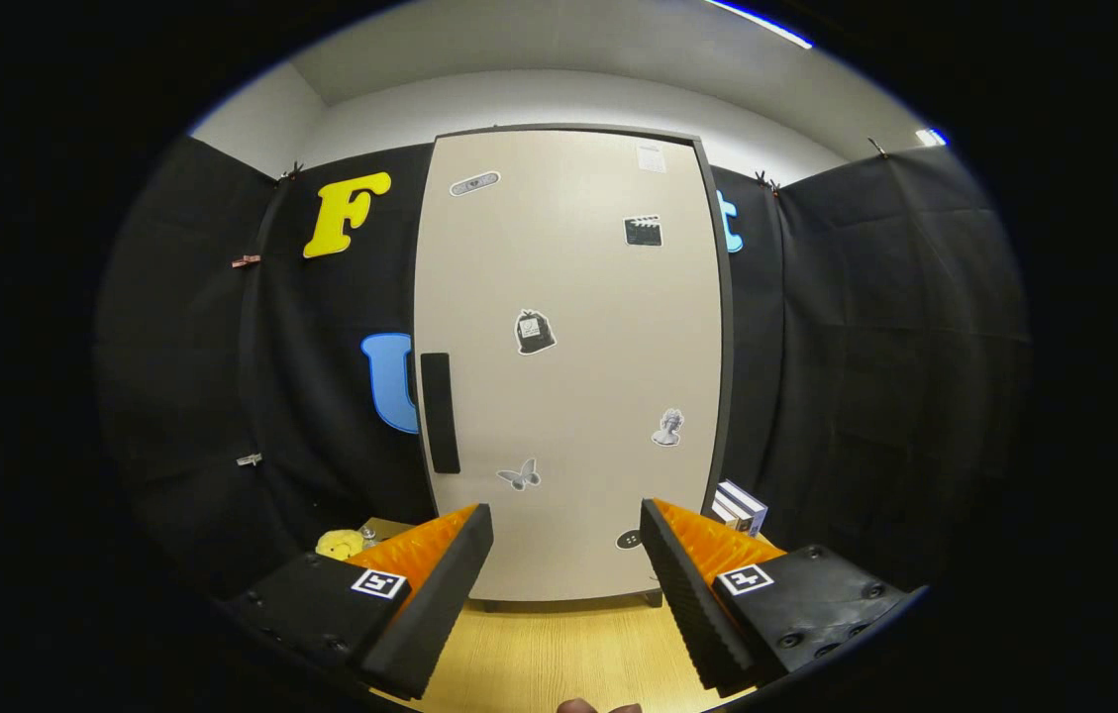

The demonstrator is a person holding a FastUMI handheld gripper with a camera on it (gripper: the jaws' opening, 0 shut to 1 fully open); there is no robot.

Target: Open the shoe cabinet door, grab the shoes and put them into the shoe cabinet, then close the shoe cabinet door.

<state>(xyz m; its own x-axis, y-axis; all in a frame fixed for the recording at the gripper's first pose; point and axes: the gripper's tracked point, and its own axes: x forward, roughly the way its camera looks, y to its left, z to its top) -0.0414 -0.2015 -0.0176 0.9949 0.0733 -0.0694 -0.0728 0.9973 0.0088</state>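
Item: shoe cabinet (568,366), pale, upright, standing on the wooden floor (559,654) against the booth wall; its door (578,297) lies shut, flush with the frame, stickers scattered over the face. Item: dark vertical handle (439,412) on the door's left edge, beyond my left finger. Item: my gripper (566,540), fingers spread wide with nothing between them, pointed at the lower door and well short of it. Item: shoes, not located from here; a yellow soft thing (341,543) and a small striped box (740,507) sit low at either side of the cabinet. A shut door suits either end of the job, shoes waiting outside or already stowed inside. Risks, as I judge them: the handle is slim and shallow, so my fingers could slip off; pulling off-axis might rock the tall cabinet.
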